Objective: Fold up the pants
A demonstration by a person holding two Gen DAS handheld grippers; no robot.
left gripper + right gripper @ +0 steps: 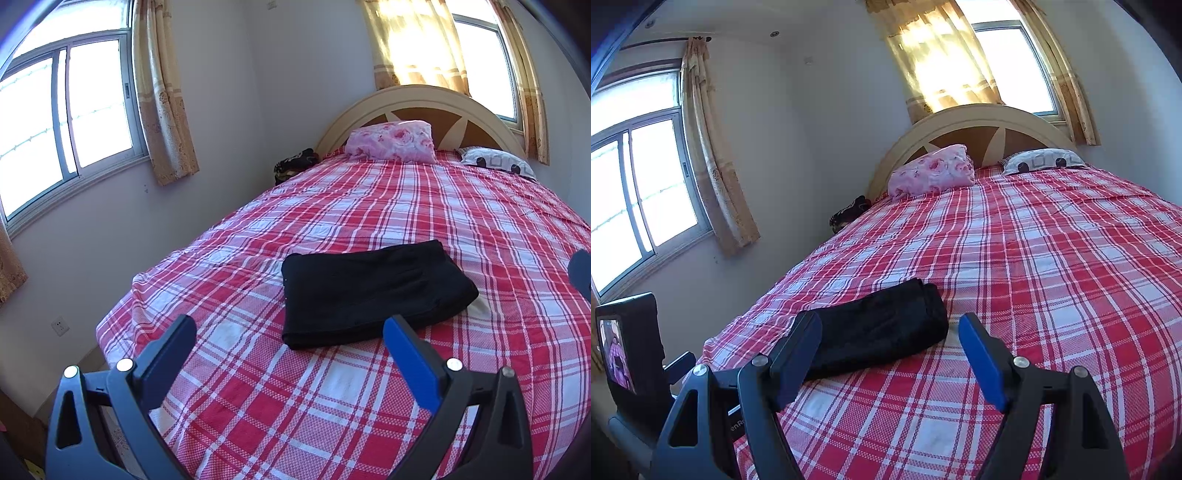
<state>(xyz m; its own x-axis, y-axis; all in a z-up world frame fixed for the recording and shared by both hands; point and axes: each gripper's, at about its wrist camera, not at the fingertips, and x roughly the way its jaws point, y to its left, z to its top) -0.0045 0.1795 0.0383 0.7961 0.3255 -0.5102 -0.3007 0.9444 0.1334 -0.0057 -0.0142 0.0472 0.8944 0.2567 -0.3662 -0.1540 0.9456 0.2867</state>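
Observation:
Black pants (373, 291) lie folded into a compact rectangle on the red-and-white plaid bed (258, 398). My left gripper (290, 326) is open and empty, held above the bed just in front of the pants' near edge. In the right wrist view the folded pants (882, 328) lie left of centre. My right gripper (890, 325) is open and empty, above the bed by the pants' right end; its left finger (798, 354) overlaps the pants in view. Part of the right gripper (581, 271) shows at the right edge of the left wrist view.
A pink floral pillow (393, 140) and a white patterned pillow (496, 162) lie by the curved headboard (417, 98). A dark bundle (295, 164) sits beside the bed's far left. Curtained windows are on the left and back walls. The left gripper's screen (618, 350) shows at lower left.

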